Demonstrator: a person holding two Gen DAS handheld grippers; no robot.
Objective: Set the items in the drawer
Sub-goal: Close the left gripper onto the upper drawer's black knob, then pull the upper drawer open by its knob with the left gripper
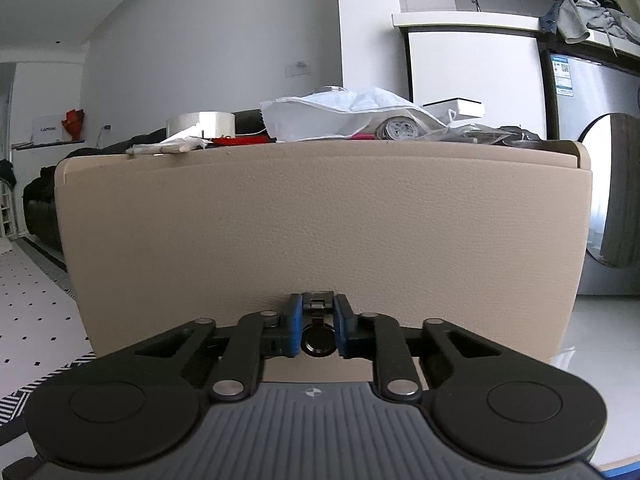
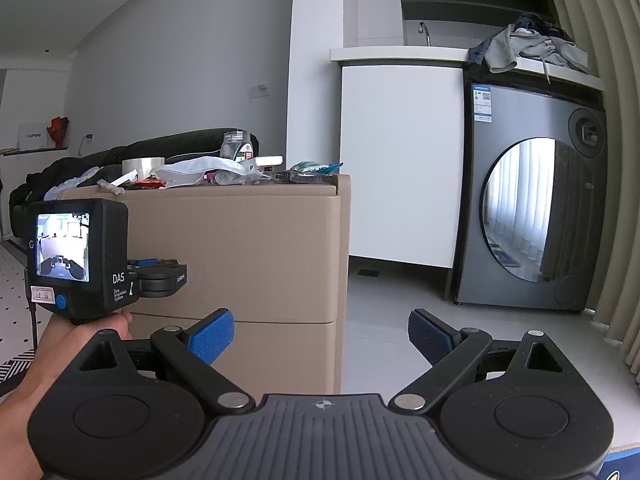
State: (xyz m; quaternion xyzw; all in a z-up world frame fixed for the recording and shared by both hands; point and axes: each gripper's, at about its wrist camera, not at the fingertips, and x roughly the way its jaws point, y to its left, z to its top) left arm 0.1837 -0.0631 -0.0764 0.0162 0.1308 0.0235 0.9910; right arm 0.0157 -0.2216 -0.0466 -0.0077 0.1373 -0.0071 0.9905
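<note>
A beige two-drawer cabinet (image 1: 304,216) fills the left wrist view. My left gripper (image 1: 318,305) is shut on a small black ring pull (image 1: 318,343) low on the upper drawer front. From the right wrist view, a hand (image 2: 60,340) holds that left gripper (image 2: 162,274) against the upper drawer front (image 2: 248,248), which looks flush with the cabinet. My right gripper (image 2: 320,334) hangs open and empty in front of the cabinet's right corner, level with the lower drawer (image 2: 280,356). The cabinet top carries a tape roll (image 2: 143,166), a white plastic bag (image 2: 196,170), a clear jar (image 2: 236,146) and small packets.
A washing machine (image 2: 528,208) with a round mirrored door stands to the right, with a pile of clothes (image 2: 528,46) on the counter above it. A white cupboard (image 2: 400,160) sits behind the cabinet, a dark sofa (image 2: 100,160) to the left. Pale floor (image 2: 392,304) lies between cabinet and washer.
</note>
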